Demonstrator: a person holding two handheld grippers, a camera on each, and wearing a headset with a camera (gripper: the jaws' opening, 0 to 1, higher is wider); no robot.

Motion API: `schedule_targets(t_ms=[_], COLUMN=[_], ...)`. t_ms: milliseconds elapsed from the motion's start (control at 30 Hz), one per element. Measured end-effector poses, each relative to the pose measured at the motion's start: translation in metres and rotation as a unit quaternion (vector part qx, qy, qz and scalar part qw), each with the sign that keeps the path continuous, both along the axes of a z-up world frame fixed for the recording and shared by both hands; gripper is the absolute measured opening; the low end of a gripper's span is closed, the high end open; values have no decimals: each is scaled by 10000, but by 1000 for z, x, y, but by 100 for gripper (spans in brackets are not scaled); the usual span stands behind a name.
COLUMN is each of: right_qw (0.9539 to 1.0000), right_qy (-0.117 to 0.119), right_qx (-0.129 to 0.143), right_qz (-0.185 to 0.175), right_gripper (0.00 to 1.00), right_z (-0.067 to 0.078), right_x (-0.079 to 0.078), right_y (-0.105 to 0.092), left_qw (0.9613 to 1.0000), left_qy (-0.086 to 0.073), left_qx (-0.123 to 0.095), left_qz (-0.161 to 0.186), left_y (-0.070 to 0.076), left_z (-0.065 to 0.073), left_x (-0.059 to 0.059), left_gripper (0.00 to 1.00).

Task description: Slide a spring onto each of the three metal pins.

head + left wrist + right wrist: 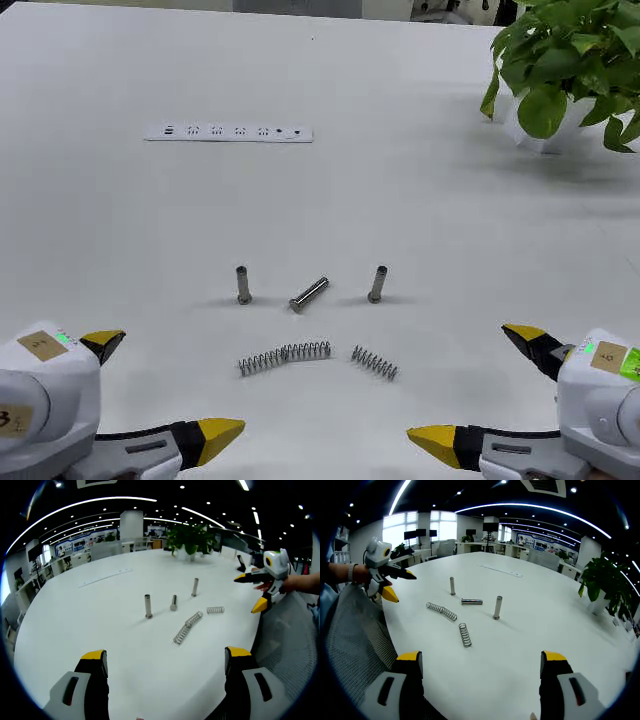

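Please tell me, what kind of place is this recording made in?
Most likely a large open-plan office, not a factory floor. The work lies on a big white table that also carries a potted plant and what looks like a power strip. The gripper views show rows of desks under long ceiling light strips.
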State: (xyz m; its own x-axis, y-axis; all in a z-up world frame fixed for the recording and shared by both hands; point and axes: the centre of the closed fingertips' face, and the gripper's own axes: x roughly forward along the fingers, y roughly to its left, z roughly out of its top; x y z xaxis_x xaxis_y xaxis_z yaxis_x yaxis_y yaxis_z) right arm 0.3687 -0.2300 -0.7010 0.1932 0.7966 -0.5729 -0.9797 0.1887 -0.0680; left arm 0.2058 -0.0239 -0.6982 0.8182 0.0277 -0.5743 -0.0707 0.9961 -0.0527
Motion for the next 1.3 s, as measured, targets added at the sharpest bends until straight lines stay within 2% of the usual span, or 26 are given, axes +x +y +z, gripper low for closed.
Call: schedule_targets(t_ms=[233,333,367,467,567,633,800,900,1067,1300], right_qw=[10000,9999,9999,9999,9998,9998,9996,9995,9994,9994], right_qy=[-3,-23,-42,-35,-46,-31,-12,-3,20,33], right_qx=[69,77,79,78,125,149,215,248,288,292], right_qz=[-48,-65,-68,-88,-129,-145,-172,-195,-215,-195], right_gripper=[99,99,99,99,99,99,99,99,99,99], right_z=[2,3,3,3,5,6,8,10,11,9], right_x=[2,3,3,4,6,6,7,6,7,8], right_y=[0,0,0,-1,-1,-1,-1,0,-1,-1], left_qw=[9999,9997,9997,9991,9978,9969,9926,9885,9829,9794], left_qy=[59,148,125,106,63,28,-23,21,88,259], left_qx=[59,61,53,87,221,284,568,723,849,736], left_qz=[-121,-187,-223,-395,-626,-736,-1074,-1327,-1634,-1861], left_y=[-4,-7,-9,-12,-17,-13,-17,-17,-19,-17], left_z=[1,-1,0,3,16,18,38,44,51,48], left_x=[3,7,10,20,37,45,70,84,103,129], left_gripper=[100,99,98,98,98,97,96,96,93,93])
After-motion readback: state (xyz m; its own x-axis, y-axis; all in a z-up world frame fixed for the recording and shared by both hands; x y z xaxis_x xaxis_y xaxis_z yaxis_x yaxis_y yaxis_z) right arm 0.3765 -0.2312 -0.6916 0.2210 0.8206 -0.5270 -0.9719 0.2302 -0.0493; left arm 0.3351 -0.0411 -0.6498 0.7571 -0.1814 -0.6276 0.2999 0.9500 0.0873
